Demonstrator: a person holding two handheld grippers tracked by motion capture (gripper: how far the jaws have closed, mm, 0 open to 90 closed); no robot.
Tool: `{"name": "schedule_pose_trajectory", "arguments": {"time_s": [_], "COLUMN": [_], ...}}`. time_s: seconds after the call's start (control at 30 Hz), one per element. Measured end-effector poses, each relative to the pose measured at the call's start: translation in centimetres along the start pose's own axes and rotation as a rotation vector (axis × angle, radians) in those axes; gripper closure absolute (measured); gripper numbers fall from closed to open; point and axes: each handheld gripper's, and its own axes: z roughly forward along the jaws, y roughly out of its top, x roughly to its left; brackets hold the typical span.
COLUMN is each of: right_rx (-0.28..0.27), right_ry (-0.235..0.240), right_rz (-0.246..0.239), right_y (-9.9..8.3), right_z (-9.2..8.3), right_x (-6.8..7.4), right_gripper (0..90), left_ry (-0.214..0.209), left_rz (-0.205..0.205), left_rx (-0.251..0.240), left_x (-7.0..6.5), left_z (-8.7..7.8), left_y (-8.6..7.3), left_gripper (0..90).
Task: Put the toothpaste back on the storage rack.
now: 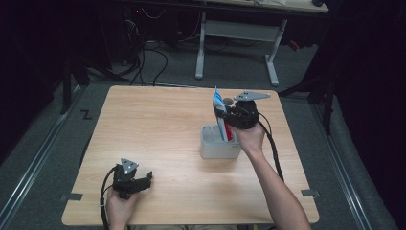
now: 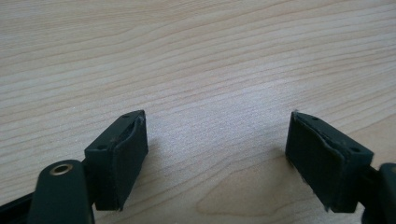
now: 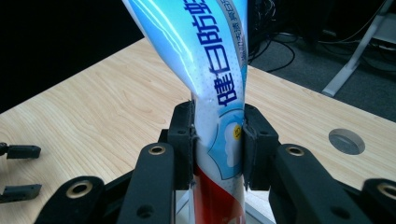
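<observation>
With the right gripper (image 3: 218, 140) fingers clamped on the toothpaste tube (image 3: 210, 70), keep it upright while lowering into the grey holder (image 1: 218, 146) below them; the left gripper (image 2: 217, 158) fingers rest wide open and empty.

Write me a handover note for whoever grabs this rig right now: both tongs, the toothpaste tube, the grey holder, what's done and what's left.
Right tongs: shut on the toothpaste tube, gripping it mid-body; tube upright, flat crimped end up.
Left tongs: open, nothing between them, low over bare table at the near left.
Grey holder: right of the table's centre. The tube's lower end is at or inside its opening; how deep it sits I cannot tell.
Done: tube gripped and stood over the holder.
Left, probably: seat the tube in the holder, or lift it clear if it is coming out, then release. Steady the holder with the left tongs if it shifts.
</observation>
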Motion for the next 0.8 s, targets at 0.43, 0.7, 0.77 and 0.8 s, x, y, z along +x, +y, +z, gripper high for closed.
{"name": "schedule_pose_trajectory", "arguments": {"time_s": [0.43, 0.7, 0.77, 0.8], "right_rx": [0.041, 0.059, 0.064, 0.067], "right_ry": [0.0, 0.0, -0.004, -0.006], "right_rz": [-0.001, -0.002, -0.007, -0.011], "right_y": [-0.8, -1.4, -1.5, -1.5], "right_z": [0.7, 0.8, 0.9, 0.9], "right_x": [0.0, 0.0, 0.0, 0.0], "right_gripper": [69.3, 69.3, 69.3, 69.2], "left_ry": [0.002, 0.0, 0.0, 0.0], "left_rz": [0.001, 0.003, 0.003, 0.003], "left_rx": [0.0, 0.002, 0.002, 0.002], "left_x": [0.0, 0.0, 0.0, 0.0], "left_z": [0.0, 0.0, 0.0, 0.0], "left_y": [0.0, 0.0, 0.0, 0.0], "left_gripper": [21.5, 21.5, 21.5, 21.5]}}
